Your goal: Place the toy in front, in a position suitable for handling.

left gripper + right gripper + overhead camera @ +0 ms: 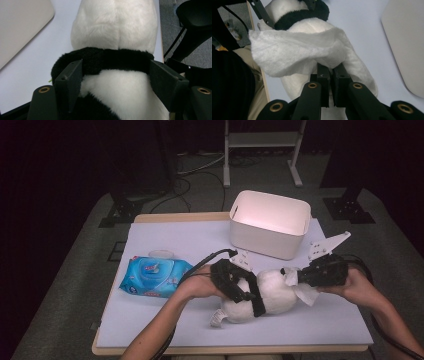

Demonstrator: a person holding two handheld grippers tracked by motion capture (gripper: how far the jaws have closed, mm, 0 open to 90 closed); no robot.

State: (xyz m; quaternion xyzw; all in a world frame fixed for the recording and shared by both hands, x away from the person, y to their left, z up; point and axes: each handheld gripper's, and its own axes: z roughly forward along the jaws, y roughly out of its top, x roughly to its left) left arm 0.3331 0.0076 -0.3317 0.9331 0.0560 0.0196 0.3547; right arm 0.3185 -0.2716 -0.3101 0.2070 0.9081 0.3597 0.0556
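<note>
Near the surface's front edge, the left hand-held gripper (243,287) clamps the plush panda (270,295) around its black band. The right hand-held gripper (305,276), jaws nearly closed, pinches a white wipe (294,50) against it. A loose pinch could drop the wipe mid-stroke.

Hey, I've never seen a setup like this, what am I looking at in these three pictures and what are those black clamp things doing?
A person sits at a table holding a black two-jaw hand gripper in each hand. One picture looks down from above; the other two come from cameras riding on each gripper.

The left gripper squeezes a black-and-white plush panda toy around its middle, its jaws pressed against the toy's sides. The right gripper pinches a white wet wipe draped against the panda.

On the pale table cover also lie a blue pack of wet wipes at the left and an open white plastic bin at the back.
</note>
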